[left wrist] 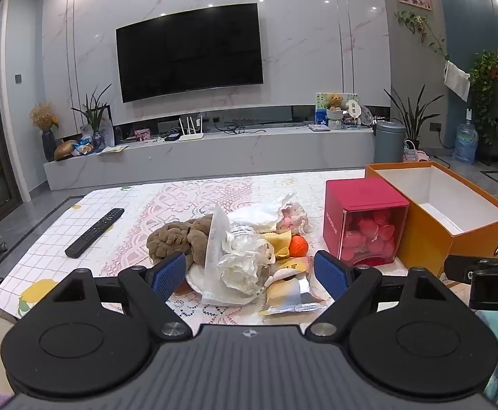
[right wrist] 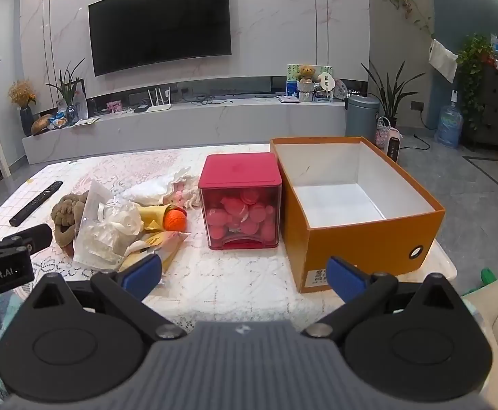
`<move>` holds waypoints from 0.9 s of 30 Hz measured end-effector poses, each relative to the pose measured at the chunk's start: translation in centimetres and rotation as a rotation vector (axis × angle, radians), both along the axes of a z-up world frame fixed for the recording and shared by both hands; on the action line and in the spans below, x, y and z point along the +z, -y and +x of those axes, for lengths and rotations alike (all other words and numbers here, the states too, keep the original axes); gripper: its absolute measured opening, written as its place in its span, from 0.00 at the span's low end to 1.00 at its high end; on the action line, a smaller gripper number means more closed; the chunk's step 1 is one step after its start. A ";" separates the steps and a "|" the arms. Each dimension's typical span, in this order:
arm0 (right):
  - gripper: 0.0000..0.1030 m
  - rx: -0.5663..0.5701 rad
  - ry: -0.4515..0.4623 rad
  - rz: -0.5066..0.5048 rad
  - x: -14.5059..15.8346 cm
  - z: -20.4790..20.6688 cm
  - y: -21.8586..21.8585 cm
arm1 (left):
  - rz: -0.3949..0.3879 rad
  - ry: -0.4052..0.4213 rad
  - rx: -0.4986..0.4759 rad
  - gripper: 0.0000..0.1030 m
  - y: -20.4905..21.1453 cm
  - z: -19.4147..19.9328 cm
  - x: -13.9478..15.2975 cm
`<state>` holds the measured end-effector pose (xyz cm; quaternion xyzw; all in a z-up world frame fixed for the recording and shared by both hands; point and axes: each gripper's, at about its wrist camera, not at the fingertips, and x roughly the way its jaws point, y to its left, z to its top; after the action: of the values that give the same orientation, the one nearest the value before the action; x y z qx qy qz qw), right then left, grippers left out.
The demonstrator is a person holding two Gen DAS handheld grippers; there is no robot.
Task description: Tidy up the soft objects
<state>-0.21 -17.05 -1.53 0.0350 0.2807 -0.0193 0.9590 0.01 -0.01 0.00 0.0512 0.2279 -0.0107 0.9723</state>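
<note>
A pile of soft things lies on the table: a brown plush toy (left wrist: 177,237) (right wrist: 68,213), a clear bag of white fabric (left wrist: 238,263) (right wrist: 107,230), an orange knitted ball (left wrist: 298,246) (right wrist: 175,220), yellow packets (left wrist: 291,290) (right wrist: 163,242) and white and pink cloth (left wrist: 272,215) (right wrist: 160,189). An open orange box (left wrist: 453,212) (right wrist: 361,218) stands empty at the right. My left gripper (left wrist: 250,273) is open, just short of the pile. My right gripper (right wrist: 245,275) is open over bare tablecloth in front of the red box (right wrist: 242,201).
The red box (left wrist: 365,220), with pink round items behind its clear front, stands between pile and orange box. A black remote (left wrist: 95,227) (right wrist: 35,203) lies at the left. The table's near edge lies just below both grippers. A TV wall is beyond.
</note>
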 end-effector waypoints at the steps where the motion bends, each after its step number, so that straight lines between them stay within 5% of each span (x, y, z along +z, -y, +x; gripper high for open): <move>1: 0.97 -0.002 0.001 -0.003 0.0 0.0 0.0 | -0.001 -0.005 -0.001 0.96 0.0 0.0 0.0; 27: 0.97 0.007 -0.019 -0.003 -0.1 -0.2 -0.4 | -0.031 -0.026 -0.019 0.96 0.0 -0.2 -0.3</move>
<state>-0.46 -16.60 -1.63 0.0325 0.2900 -0.0165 0.9563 -0.14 0.02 -0.34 0.0382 0.2398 -0.0243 0.9698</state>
